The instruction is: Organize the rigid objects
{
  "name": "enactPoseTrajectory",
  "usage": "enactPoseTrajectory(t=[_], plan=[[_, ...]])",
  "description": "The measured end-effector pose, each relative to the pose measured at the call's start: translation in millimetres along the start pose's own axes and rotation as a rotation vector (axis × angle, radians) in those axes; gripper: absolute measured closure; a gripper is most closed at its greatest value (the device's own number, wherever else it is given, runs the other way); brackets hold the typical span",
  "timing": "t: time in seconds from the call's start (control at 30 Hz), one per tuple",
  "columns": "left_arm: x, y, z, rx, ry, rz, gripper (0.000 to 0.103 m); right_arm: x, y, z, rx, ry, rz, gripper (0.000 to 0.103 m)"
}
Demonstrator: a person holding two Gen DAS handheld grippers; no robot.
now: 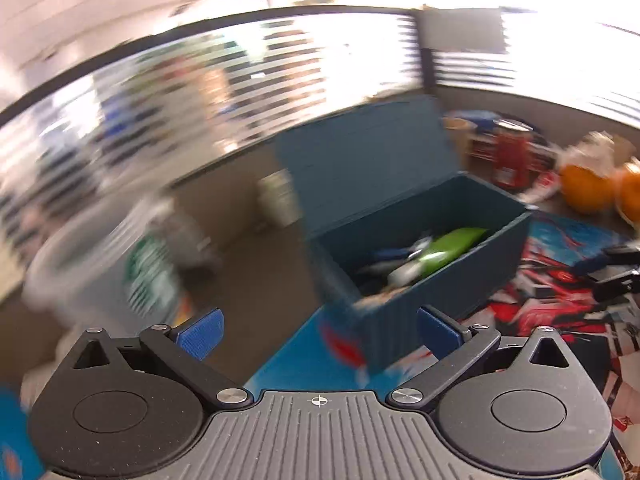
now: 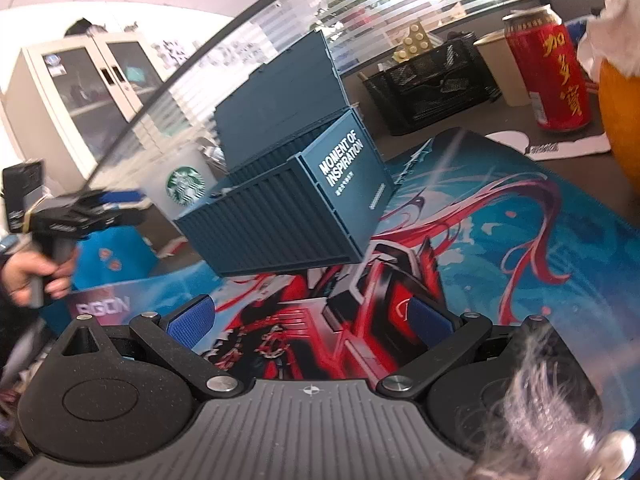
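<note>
A dark teal container-shaped box (image 1: 424, 264) stands on the mat with its lid (image 1: 360, 160) raised. Inside lie a green object (image 1: 452, 248) and other blurred items. My left gripper (image 1: 320, 334) hangs open just before the box's near corner, nothing between its blue pads (image 1: 200, 334). In the right wrist view the same box (image 2: 296, 208) shows its lettered end, and my left gripper (image 2: 120, 200) is held by a hand (image 2: 32, 276) at the left. My right gripper (image 2: 310, 320) is open over the mat, short of the box, and holds nothing.
A printed blue and red mat (image 2: 520, 260) covers the desk. A Starbucks cup (image 2: 184, 184) stands left of the box. Behind it are a black mesh basket (image 2: 432, 80), a red can (image 2: 556, 80) and a paper cup (image 2: 500, 68). Oranges (image 1: 586, 188) lie at the right.
</note>
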State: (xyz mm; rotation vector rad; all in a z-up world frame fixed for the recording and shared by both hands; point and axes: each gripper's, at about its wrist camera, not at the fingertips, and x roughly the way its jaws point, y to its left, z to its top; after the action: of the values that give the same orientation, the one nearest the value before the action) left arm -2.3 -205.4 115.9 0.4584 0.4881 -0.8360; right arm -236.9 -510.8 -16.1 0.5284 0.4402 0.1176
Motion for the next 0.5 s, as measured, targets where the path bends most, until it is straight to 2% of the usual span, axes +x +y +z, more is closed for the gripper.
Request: enactPoseTrajectory(t=[0.07, 0.17, 0.4, 0.5], plan=[[-13.6, 12.4, -16.1, -0.061, -0.007, 0.064, 0.000, 2.2, 7.0, 2.2, 0.010, 0.009, 0.011, 0.000], [-30.1, 22.6, -37.5, -0.098, -0.022, 0.175, 0.000, 8.0, 31.8, 6.1, -0.030, -0.003, 0.049, 0.000], [-50.2, 55.6, -86.3, -0.314, -0.027, 0.277, 0.000, 59.5, 115.6, 1.6, -0.178, 0.051, 0.090, 0.000], [-50.9, 67.8, -105.5, -0.412, -0.008, 0.339, 0.000, 83.2, 150.4, -2.4, -0.224, 0.057, 0.079, 0.000]])
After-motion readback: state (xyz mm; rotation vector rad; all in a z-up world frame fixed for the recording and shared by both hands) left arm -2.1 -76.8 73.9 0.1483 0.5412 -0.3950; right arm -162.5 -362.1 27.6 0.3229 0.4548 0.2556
